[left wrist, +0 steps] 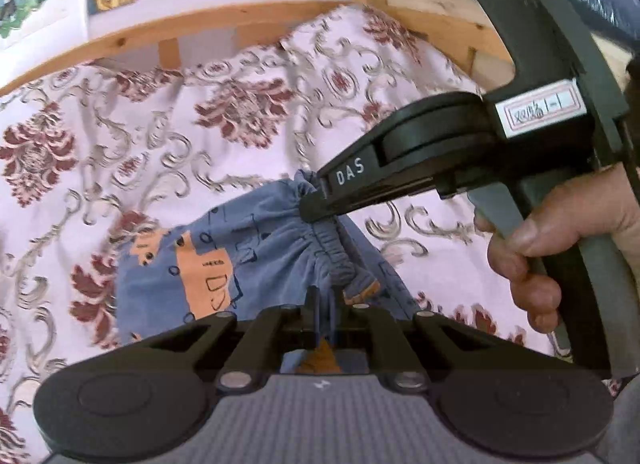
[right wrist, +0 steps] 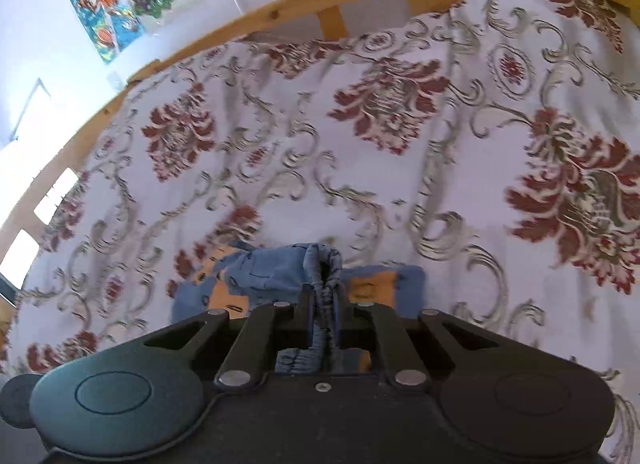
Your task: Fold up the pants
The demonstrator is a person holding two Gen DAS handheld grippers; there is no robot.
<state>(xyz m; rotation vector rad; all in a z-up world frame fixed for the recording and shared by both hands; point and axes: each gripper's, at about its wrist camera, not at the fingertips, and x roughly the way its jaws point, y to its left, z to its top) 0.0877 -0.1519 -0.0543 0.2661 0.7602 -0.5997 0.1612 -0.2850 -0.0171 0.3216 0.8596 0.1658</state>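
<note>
While pinched at both ends, pants between left tongs and right tongs.

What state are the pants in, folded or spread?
Neither: bunched and partly lifted. Both claws, left and right, are shut on the gathered waistband of the pants; the rest drapes on the bedspread.

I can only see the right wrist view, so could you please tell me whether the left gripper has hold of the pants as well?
Observer: Yes, the left gripper is shut on the pants, on blue cloth beside an orange patch.
Operator: Thank you. How does it sit relative to mine?
Observer: The gathered waistband runs from it up to the right gripper, which pinches the band further along, above the floral bedspread.
</note>
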